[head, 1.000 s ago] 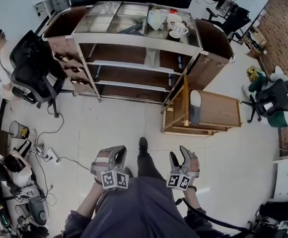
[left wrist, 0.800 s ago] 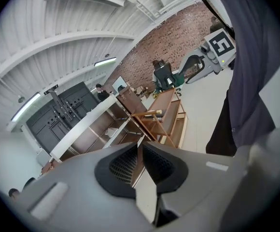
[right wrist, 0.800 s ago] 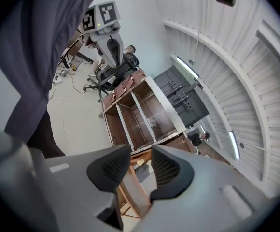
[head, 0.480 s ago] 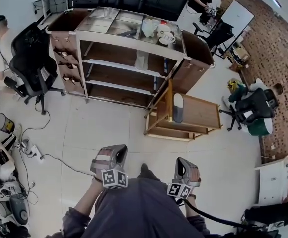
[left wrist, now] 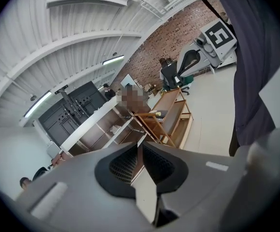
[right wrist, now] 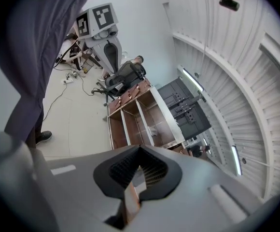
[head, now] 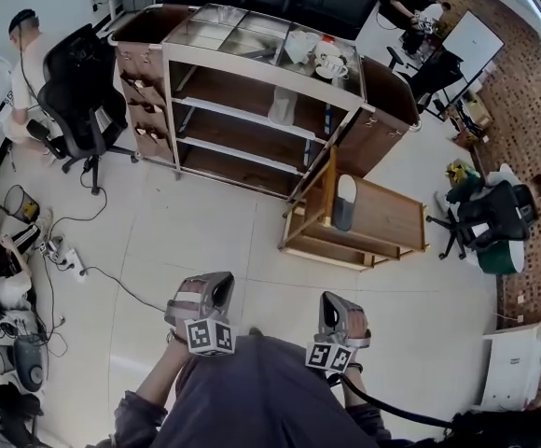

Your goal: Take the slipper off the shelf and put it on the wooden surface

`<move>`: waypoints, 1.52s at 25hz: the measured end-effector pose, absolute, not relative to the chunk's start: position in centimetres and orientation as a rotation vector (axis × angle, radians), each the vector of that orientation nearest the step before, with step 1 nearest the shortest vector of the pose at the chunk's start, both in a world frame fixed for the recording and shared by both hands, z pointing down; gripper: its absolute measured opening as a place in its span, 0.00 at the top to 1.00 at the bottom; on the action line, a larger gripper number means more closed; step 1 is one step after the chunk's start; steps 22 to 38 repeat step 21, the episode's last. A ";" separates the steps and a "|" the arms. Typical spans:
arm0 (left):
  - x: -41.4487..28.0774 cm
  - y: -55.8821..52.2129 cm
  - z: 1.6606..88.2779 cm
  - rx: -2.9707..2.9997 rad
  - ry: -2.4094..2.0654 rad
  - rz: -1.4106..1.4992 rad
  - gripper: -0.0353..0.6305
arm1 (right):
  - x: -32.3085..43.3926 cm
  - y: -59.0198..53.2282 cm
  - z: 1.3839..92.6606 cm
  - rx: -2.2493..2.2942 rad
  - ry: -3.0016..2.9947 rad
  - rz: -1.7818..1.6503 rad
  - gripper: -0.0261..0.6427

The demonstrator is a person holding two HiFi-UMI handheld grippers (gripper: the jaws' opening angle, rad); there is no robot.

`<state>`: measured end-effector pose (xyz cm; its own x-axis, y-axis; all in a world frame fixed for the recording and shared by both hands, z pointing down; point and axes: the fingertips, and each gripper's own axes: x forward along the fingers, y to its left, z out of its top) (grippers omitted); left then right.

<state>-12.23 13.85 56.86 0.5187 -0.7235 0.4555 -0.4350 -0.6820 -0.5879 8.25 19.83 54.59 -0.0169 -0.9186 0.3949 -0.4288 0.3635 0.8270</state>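
Note:
A light slipper [head: 283, 106] stands on the upper board of the big brown shelf unit [head: 242, 124], which also shows in the right gripper view [right wrist: 140, 115]. A grey and white slipper [head: 343, 202] lies on the low wooden stand [head: 387, 215] to the shelf's right, and this stand appears in the left gripper view [left wrist: 171, 117]. My left gripper [head: 216, 283] and right gripper [head: 329, 301] hang close to my body, far from the shelf. Both are shut with nothing between the pads [left wrist: 123, 164], [right wrist: 125, 166].
A black office chair [head: 79, 87] and a person [head: 23, 54] are left of the shelf. Cables and a power strip [head: 70, 264] lie on the floor at left. Cups [head: 331, 63] sit on the shelf top. Another chair [head: 490, 217] and a white cabinet [head: 508, 362] stand at right.
The right gripper's jaws have shut with nothing in them. Both grippers have drawn slightly nearer to my body, and the view has shifted, so the shelf and stand sit differently in frame.

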 end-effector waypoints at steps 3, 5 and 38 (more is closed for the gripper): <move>-11.8 15.2 57.1 -2.344 0.986 -1.033 0.88 | 9.2 20.8 55.7 1.209 -1.664 -0.605 0.96; -11.0 16.0 57.4 -2.328 1.008 -1.055 0.88 | 10.3 21.3 56.1 1.203 -1.684 -0.607 0.96; -1.9 22.3 57.4 -2.296 1.057 -1.084 0.88 | 20.0 27.0 56.8 1.212 -1.732 -0.592 0.96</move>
